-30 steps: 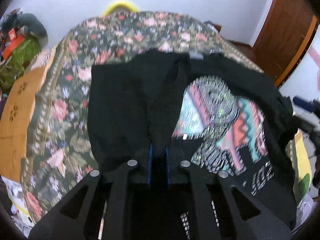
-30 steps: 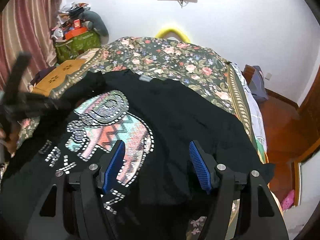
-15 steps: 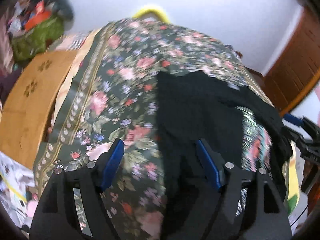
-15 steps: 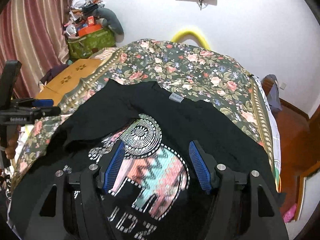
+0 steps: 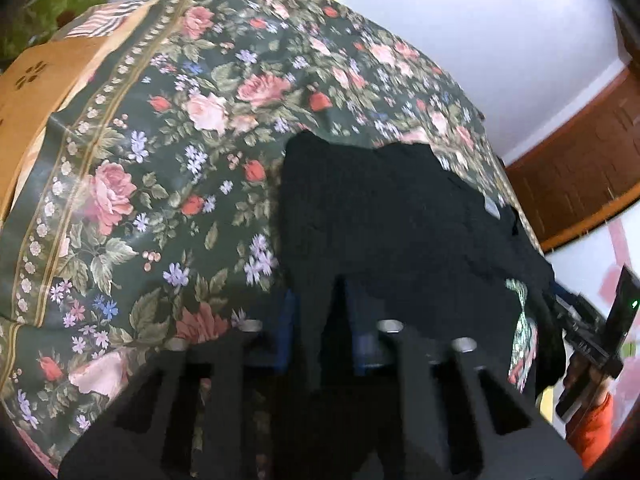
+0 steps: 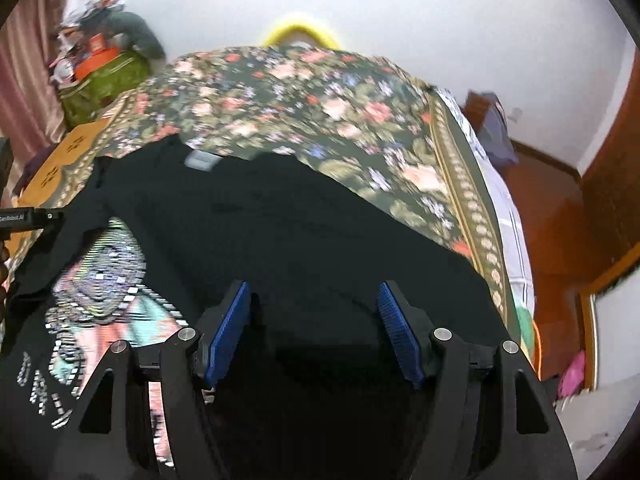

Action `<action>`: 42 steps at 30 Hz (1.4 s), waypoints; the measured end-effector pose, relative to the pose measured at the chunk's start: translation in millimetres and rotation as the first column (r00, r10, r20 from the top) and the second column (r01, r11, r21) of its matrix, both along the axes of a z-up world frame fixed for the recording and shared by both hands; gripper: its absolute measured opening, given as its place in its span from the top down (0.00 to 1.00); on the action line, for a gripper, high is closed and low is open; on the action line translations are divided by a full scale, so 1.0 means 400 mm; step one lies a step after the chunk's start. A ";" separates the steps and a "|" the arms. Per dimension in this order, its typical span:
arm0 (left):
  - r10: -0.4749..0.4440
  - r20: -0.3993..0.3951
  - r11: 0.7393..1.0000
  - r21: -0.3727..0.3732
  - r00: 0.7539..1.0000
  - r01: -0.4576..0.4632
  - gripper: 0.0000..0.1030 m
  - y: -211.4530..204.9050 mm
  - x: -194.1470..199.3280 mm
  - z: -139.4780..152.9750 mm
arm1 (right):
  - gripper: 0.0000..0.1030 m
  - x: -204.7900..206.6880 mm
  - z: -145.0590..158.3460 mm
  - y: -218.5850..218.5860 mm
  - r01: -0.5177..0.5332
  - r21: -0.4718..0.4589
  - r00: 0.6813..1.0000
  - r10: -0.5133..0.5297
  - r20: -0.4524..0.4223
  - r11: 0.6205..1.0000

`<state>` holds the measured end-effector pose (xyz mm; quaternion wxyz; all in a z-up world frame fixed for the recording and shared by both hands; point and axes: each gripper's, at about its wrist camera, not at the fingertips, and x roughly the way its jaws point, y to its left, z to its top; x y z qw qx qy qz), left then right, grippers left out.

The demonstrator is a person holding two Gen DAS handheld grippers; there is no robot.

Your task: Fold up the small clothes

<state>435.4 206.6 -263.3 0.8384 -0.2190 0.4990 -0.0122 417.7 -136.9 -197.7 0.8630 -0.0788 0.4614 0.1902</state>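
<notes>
A black T-shirt (image 5: 380,220) with a colourful elephant print (image 6: 108,280) lies spread on the floral bed cover (image 5: 180,140). My left gripper (image 5: 320,312) is at the shirt's left edge, shut on a strip of black fabric that stands between its blue pads. My right gripper (image 6: 316,320) hangs open low over the plain black part of the T-shirt (image 6: 300,240), right of the print, with nothing pinched. The right gripper (image 5: 592,332) shows at the right edge of the left wrist view, and the left gripper (image 6: 28,218) at the left edge of the right wrist view.
An orange wooden board (image 5: 36,76) borders the bed on the left, with a green bag (image 6: 100,80) of clutter behind it. A brown door (image 5: 580,160) and red floor (image 6: 552,200) lie to the right. An orange sleeve (image 5: 592,432) shows at lower right.
The left gripper let go of the shirt, opened, swung left over the bed cover, then shut on the shirt's left edge. The right gripper stayed open and moved right and lower over the shirt.
</notes>
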 end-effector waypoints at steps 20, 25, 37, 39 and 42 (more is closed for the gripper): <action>-0.040 -0.034 0.924 0.379 0.999 0.050 0.78 -0.066 -0.098 0.065 | 0.38 0.036 0.022 0.097 -0.069 0.042 0.998 0.069 0.015 0.997; -0.092 0.015 0.915 0.396 0.996 0.079 0.52 -0.133 -0.165 0.128 | 0.32 -0.096 0.070 0.026 -0.102 0.008 0.991 0.101 0.087 0.995; -0.171 -0.059 0.905 0.384 0.983 0.181 0.32 -0.310 -0.256 0.074 | 0.31 -0.228 -0.005 -0.283 0.129 0.108 0.991 -0.126 -0.035 0.986; -0.155 -0.049 0.903 0.397 0.987 0.162 0.25 -0.316 -0.259 0.062 | 0.31 -0.239 -0.004 -0.324 0.173 0.143 0.985 -0.167 -0.050 0.975; -0.133 -0.041 0.923 0.360 0.990 0.139 0.21 -0.301 -0.258 0.051 | 0.31 -0.251 0.023 -0.340 0.189 0.155 0.982 -0.188 -0.018 0.970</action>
